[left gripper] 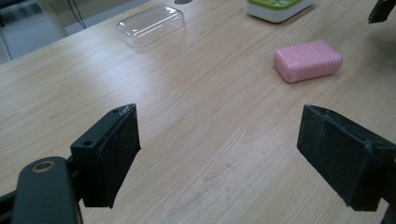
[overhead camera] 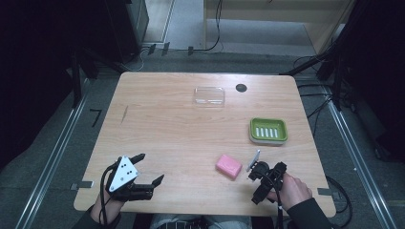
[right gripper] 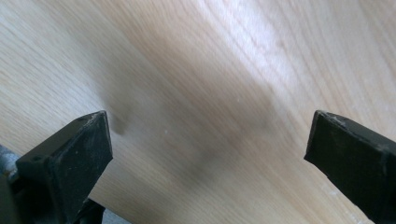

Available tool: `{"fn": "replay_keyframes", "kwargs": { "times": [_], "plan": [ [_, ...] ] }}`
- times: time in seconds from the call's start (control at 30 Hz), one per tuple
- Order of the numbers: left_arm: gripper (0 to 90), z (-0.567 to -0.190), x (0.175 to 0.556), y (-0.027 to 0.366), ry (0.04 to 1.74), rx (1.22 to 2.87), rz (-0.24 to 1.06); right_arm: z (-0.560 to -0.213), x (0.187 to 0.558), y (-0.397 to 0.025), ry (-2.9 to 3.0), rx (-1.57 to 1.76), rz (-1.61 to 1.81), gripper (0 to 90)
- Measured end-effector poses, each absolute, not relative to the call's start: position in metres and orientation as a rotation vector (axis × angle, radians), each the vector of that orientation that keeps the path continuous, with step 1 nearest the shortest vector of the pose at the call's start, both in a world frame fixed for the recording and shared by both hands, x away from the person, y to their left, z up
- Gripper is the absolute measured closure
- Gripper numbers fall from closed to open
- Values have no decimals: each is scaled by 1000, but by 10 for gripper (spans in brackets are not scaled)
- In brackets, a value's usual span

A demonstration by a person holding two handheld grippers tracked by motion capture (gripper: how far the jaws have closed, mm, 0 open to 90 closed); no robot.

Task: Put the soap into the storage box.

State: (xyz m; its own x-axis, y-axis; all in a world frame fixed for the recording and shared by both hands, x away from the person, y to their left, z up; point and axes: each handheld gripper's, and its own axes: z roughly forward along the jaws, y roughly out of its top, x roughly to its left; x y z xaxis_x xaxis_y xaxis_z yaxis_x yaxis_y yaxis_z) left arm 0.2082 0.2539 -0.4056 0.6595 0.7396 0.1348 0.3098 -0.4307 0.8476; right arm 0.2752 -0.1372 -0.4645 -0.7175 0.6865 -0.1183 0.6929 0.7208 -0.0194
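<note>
Both the left gripper (overhead camera: 150, 168) and right gripper (overhead camera: 267, 181) hover spread wide and empty over the tabletop (overhead camera: 172, 129), flanking a pink soap bar (overhead camera: 229, 165).

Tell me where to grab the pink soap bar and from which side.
Probably best: grip the pink soap bar across its narrower width, on the two long flat sides, coming down from above. It lies flat on the table with free space all round, and the right gripper sits just beside it with its jaws wide apart.
</note>
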Motion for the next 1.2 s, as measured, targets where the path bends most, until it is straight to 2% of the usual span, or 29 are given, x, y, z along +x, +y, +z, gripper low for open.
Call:
{"fn": "replay_keyframes", "kwargs": {
  "times": [1.2],
  "plan": [
    [140, -405, 208, 253, 802, 2025, 634, -457, 307, -91, 2888, 996, -11, 0]
  ]
}}
